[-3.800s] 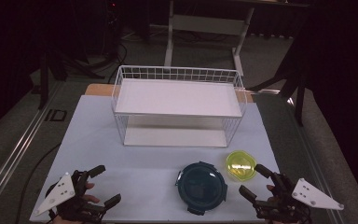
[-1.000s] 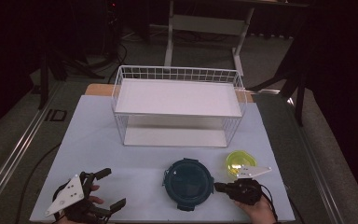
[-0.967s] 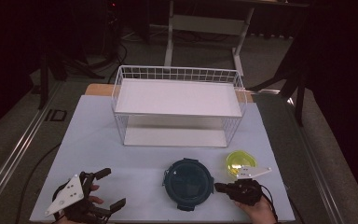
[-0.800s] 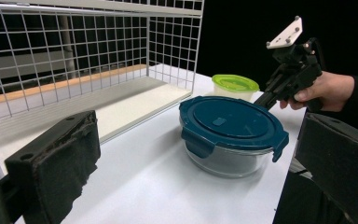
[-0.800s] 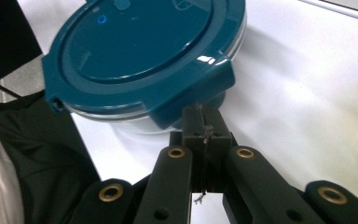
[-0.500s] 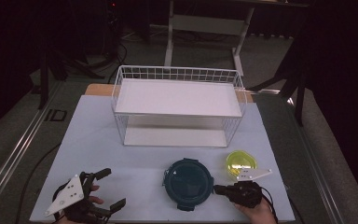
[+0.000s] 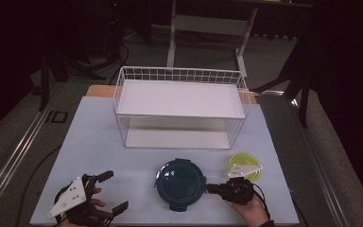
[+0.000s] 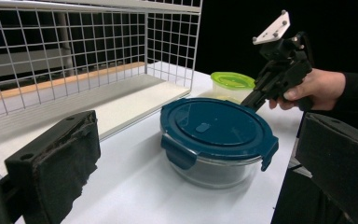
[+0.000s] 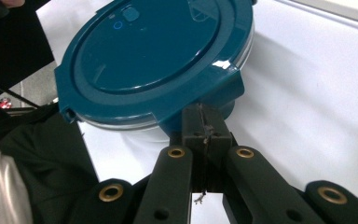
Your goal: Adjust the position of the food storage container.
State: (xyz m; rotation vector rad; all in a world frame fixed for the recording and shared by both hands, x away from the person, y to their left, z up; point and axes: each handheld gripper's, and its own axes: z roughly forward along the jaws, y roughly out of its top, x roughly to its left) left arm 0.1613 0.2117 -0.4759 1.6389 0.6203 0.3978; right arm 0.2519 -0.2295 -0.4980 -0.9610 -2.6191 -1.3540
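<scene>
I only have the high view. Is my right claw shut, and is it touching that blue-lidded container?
Observer: In the right gripper view, the right claw is shut. Its jaws are pressed together with nothing between them, and its tips are against the lid's latch tab.
Operator: What's under that lid?
Observer: In the left gripper view, it's a clear glass bowl, and the latches that show are folded down over its rim.
Operator: And the left claw?
Observer: The left claw is wide open and short of the bowl.
</scene>
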